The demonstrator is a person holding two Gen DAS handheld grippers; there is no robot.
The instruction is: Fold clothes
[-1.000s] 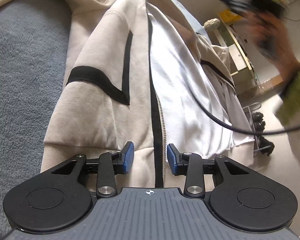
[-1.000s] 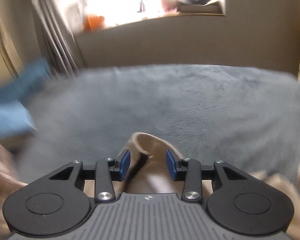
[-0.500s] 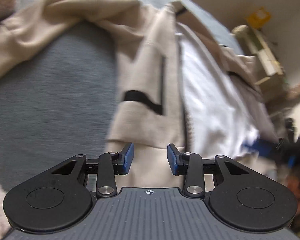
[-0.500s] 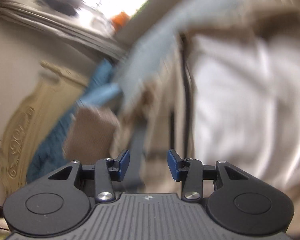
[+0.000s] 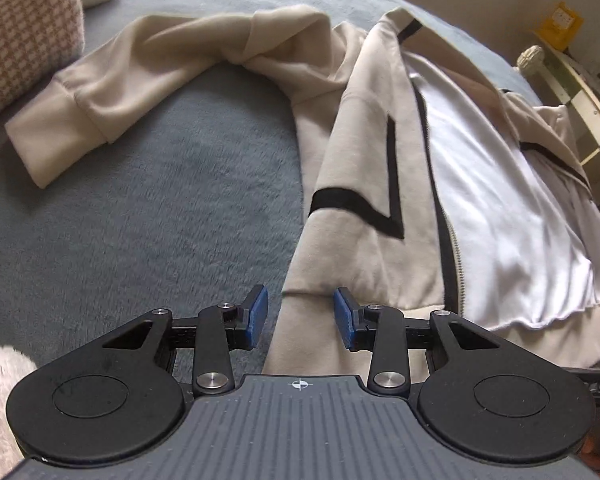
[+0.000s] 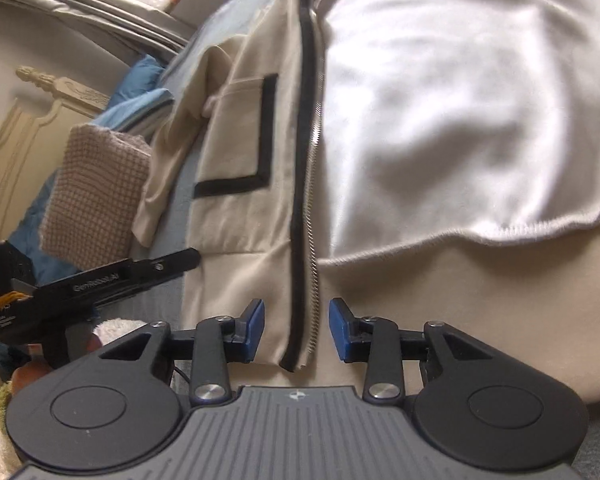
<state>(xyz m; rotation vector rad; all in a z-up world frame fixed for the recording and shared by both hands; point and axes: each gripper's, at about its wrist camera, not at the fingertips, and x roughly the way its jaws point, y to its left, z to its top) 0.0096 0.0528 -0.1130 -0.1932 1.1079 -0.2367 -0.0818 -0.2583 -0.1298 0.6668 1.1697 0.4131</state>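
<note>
While the beige zip jacket (image 5: pixel 356 184) lies spread open on the grey fleece blanket (image 5: pixel 148 216), its white lining (image 5: pixel 500 208) facing up and one sleeve (image 5: pixel 112 92) flung out toward a checked cushion (image 5: pixel 16 28), both tools sit low at its hem. The left gripper (image 5: pixel 300 314) has its blue pads spread, the hem's outer corner lying between them but not pinched. The right gripper (image 6: pixel 296 330) is likewise parted, straddling the bottom end of the zipper (image 6: pixel 308 184) — nothing is clamped there either.

The risks, as I judge them: closing on the zipper teeth rather than cloth could give a slippery, uneven hold, and the edge may slide free when lifted. A shallow bite on the thick ribbed hem could take only the top layer, so the lining drags and bunches. The loose sleeve would skew any fold laid over it, and the plush blanket may cling and pull the fabric off line.

Writing: the left gripper's arm, seen from the right wrist view, carries pale lettering (image 6: pixel 96 280) that looks like "GenRobot.AI" — smaller print below it is too blurred to read.
</note>
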